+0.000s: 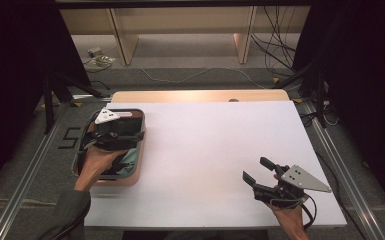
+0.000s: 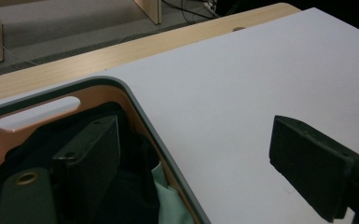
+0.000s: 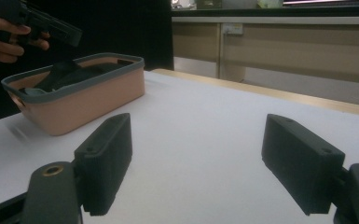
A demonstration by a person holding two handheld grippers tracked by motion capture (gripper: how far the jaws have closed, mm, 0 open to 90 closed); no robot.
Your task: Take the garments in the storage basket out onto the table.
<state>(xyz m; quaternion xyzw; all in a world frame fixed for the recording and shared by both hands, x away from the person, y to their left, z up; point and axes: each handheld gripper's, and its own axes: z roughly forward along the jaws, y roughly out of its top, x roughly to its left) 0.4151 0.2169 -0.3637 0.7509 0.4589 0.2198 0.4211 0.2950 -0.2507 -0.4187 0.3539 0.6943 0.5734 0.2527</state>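
Note:
A pink basket (image 1: 132, 179) with a grey rim stands at the left of the white table (image 1: 205, 145). It holds a dark cloth (image 2: 126, 186) and a pale green cloth (image 2: 168, 198), which also show as a green cloth (image 1: 128, 160) in the high view. My left gripper (image 1: 122, 134) hovers above the basket, open and empty; in its own view the left gripper (image 2: 200, 163) has one jaw over the basket (image 2: 135, 100) and one over the table. Near the table's front right, my right gripper (image 1: 256, 169) is open and empty. In its own view the right gripper (image 3: 204, 161) faces the basket (image 3: 81, 100).
A strip of bare wooden tabletop (image 1: 200, 95) shows beyond the white board's far edge. Metal rails (image 1: 25, 175) run along both sides of the table. Cables (image 1: 275, 50) and wooden furniture legs (image 1: 122, 45) stand on the floor behind.

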